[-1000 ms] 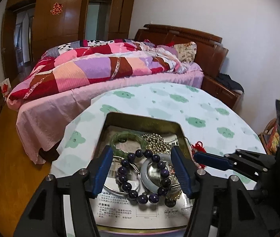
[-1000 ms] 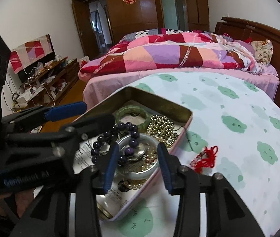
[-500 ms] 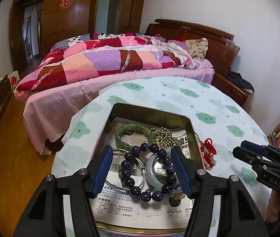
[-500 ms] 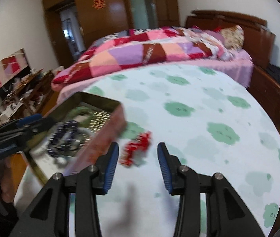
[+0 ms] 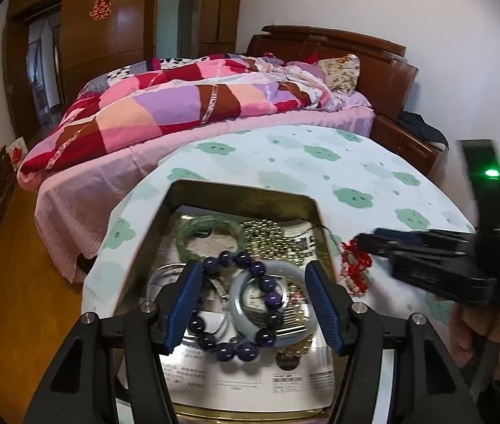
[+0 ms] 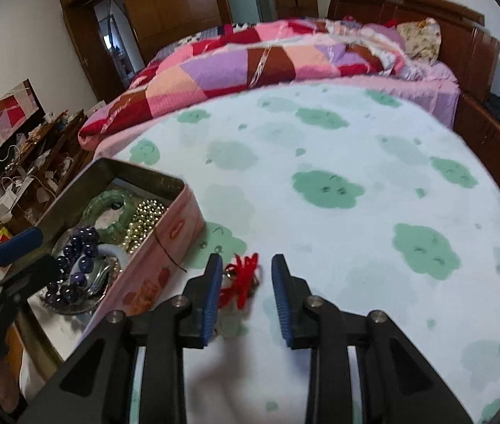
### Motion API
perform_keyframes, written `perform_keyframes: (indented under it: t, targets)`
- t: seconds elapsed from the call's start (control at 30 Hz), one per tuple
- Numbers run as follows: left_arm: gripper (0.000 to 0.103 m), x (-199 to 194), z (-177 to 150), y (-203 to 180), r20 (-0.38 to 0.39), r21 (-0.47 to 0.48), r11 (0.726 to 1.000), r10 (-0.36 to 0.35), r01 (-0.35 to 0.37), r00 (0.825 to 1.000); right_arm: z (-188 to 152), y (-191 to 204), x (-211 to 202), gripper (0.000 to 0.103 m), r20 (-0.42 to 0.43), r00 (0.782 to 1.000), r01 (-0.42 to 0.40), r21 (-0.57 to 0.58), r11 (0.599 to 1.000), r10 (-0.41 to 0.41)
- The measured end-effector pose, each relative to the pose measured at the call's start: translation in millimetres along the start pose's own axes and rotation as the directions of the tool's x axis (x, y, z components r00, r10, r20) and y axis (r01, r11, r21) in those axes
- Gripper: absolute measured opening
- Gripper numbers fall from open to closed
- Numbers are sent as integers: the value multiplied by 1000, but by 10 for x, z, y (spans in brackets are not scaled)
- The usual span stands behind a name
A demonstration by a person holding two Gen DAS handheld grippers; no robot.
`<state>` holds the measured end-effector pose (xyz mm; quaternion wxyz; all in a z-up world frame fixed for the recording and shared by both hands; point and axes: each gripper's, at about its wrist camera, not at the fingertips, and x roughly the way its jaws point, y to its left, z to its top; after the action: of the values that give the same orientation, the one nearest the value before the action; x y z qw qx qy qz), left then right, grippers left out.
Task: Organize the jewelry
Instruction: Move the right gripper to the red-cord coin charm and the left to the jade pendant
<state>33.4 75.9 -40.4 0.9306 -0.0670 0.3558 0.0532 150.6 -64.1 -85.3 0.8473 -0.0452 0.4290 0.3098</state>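
I count one tin (image 5: 243,190) on the table (image 6: 320,148), holding one green bangle (image 5: 207,228), one purple bead bracelet (image 5: 239,318), one pale bangle (image 5: 285,272) and one heap of gold beads (image 5: 271,240). My left gripper (image 5: 253,304) hangs released over them, grasping nothing. Only the right view shows the tin's pink wall (image 6: 165,258), just beside the red tassel (image 6: 241,279). My right gripper (image 6: 246,293) is closing around that tassel, pads not yet pressing.
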Motion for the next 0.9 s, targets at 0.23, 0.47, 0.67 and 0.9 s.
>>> perform_keyframes:
  t: [0.23, 0.47, 0.67, 0.9]
  targets:
    - [61, -20, 27, -149, 4, 51, 998, -29, 29, 1000, -153, -158, -180, 4, 38, 999, 23, 26, 999, -24]
    - [61, 14, 25, -469, -2, 123, 990, -67, 67, 998, -255, -528, -423, 6, 58, 995, 69, 100, 993, -75]
    - [61, 47, 47, -453, 5, 110, 994, -6, 6, 1000, -177, -281, -288, 41, 52, 999, -17, 50, 999, 14]
    - [73, 148, 90, -313, -11, 56, 998, 14, -13, 1000, -117, -39, 51, 5, -34, 999, -1, -35, 999, 0]
